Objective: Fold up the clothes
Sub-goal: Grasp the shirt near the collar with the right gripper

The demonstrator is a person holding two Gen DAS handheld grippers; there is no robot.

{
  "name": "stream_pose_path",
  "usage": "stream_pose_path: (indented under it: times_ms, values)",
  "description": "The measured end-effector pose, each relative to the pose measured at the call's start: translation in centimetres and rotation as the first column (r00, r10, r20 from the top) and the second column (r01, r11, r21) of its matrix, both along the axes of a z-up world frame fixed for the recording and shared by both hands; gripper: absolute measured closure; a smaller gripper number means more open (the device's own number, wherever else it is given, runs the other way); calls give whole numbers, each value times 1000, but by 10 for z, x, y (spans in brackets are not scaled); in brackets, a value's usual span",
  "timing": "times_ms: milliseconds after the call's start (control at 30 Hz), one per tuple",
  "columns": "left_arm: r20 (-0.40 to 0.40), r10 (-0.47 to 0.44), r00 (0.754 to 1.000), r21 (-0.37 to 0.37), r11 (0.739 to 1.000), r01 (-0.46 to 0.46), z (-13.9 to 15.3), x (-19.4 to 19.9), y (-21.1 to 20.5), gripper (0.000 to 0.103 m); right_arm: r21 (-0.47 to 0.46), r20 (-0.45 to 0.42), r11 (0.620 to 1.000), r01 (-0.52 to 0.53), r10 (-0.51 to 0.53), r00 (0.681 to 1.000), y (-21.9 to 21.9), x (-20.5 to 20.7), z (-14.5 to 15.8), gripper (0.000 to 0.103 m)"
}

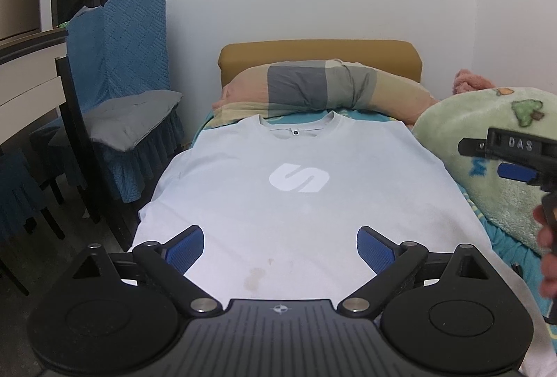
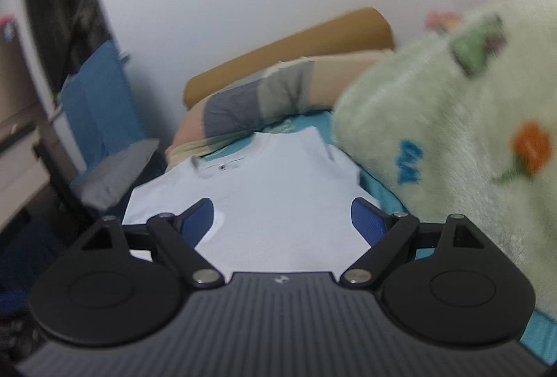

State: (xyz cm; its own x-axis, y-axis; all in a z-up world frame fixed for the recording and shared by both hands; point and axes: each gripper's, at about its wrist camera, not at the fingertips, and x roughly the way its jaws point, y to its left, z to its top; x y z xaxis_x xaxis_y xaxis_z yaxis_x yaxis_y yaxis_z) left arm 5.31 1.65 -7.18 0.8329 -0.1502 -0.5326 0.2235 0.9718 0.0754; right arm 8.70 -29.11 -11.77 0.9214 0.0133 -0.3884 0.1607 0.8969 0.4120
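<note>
We see a pale blue cotton T-shirt (image 1: 299,202) with a white S-shaped logo spread flat, front up, on a bed covered by a teal sheet (image 1: 504,248), its collar at twelve o'clock just below a long patchwork pillow of peach, grey and cream (image 1: 323,87). Our left gripper (image 1: 280,249) hovers over the shirt's lower part, blue pads spread wide with only flat cloth showing between them, gripping nothing. Our right gripper (image 2: 281,222) (its view is blurred) is likewise released over the shirt, nothing clamped. At three o'clock a fluffy mint-green blanket with cartoon prints (image 2: 452,150) lies bunched just beside the shirt. At nine o'clock stands a chair under a blue quilted cover (image 1: 122,63).
</note>
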Motion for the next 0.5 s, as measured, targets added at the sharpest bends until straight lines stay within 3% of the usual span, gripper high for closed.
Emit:
stream_pose_path:
  times_ms: [100, 267, 400, 500]
  values:
    - [-4, 7, 1000, -19, 1000, -7, -4, 3, 2, 6, 114, 5, 992, 56, -56, 998, -37, 16, -20, 16]
    - [-14, 15, 1000, -60, 998, -16, -10, 12, 7, 6, 270, -69, 953, 134, -120, 990, -89, 54, -67, 14]
    - [-32, 21, 999, -93, 995, -24, -16, 26, 9, 6, 298, -36, 952, 64, -56, 998, -92, 86, -77, 18]
    - [-53, 28, 998, -123, 992, -35, -20, 41, 10, 6, 282, -70, 958, 43, -24, 997, -84, 113, -84, 23]
